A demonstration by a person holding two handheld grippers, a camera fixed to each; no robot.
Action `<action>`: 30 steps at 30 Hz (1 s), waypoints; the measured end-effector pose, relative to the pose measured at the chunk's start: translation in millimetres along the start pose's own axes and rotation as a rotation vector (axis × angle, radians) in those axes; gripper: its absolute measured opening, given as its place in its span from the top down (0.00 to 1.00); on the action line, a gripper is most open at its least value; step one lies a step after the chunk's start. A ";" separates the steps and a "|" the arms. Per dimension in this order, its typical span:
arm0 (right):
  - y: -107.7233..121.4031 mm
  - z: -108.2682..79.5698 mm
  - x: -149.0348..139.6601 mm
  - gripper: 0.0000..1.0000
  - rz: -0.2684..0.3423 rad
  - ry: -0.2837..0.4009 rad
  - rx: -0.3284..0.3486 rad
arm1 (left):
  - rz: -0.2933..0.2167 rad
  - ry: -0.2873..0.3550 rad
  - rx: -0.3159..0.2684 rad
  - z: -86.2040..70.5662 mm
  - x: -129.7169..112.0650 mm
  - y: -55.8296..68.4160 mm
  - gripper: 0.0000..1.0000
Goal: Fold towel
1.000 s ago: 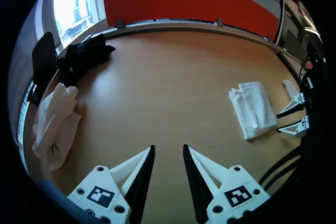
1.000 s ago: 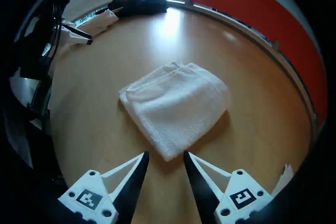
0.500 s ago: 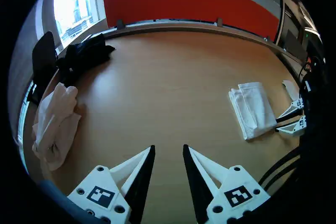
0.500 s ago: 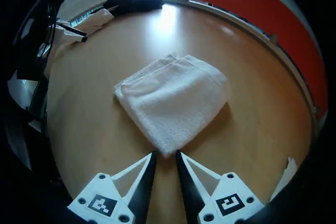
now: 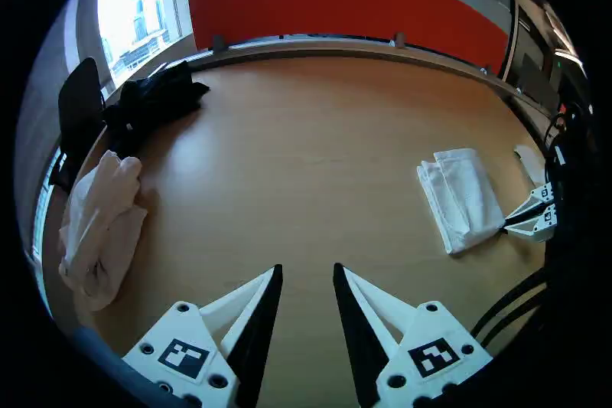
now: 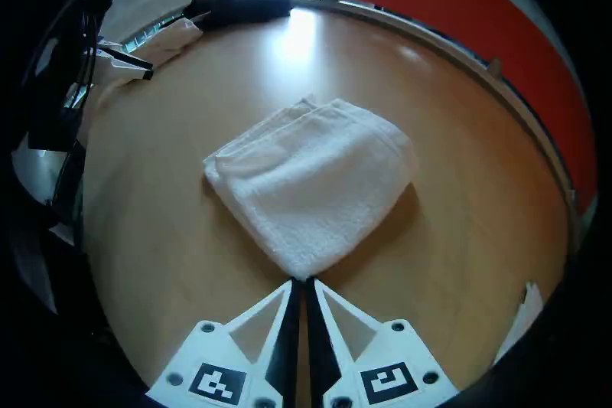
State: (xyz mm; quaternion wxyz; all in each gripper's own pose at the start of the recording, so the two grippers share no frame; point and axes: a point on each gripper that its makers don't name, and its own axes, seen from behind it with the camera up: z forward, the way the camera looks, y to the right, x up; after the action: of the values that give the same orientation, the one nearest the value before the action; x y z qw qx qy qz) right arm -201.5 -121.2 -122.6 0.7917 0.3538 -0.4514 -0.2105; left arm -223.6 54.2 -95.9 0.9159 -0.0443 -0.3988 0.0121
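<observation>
The towel (image 6: pixel 310 182) lies folded into a thick white packet on the table (image 6: pixel 459 239). In the right gripper view it is in the middle, with its layered edges at the far left and one corner pointing to the camera. The right gripper (image 6: pixel 300 283) is closed, with just a thin slit between its fingers. Its tips are at this near corner, but I cannot tell if any cloth is pinched. The left gripper view shows the same towel small at the right side, with that gripper's tips at its edge. The left gripper (image 5: pixel 306 269) is open above bare wood, well apart from the towel. At the left in this view lie a crumpled white cloth (image 5: pixel 99 224) and a black bundle (image 5: pixel 157 94). A red panel (image 5: pixel 344 2) stands behind the table.
</observation>
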 end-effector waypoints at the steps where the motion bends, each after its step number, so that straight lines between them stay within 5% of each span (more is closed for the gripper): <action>1: 0.0 -0.3 0.2 0.96 0.000 0.001 -0.002 | 0.000 0.000 0.000 0.0 -0.1 0.0 0.52; 14: 4.9 -13.2 26.9 0.96 0.000 0.062 -0.023 | -0.001 0.004 -0.002 -0.3 0.0 -1.9 0.52; 30: 26.6 -65.7 132.2 0.96 -0.121 0.228 -0.101 | -0.001 0.030 -0.009 -1.4 9.1 -0.6 0.52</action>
State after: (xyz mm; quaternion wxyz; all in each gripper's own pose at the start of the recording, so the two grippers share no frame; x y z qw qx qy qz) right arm -77.8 -165.6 -50.3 0.8404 0.3618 -0.3253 -0.2388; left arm -216.4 54.1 -90.1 0.9216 -0.0486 -0.3851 0.0090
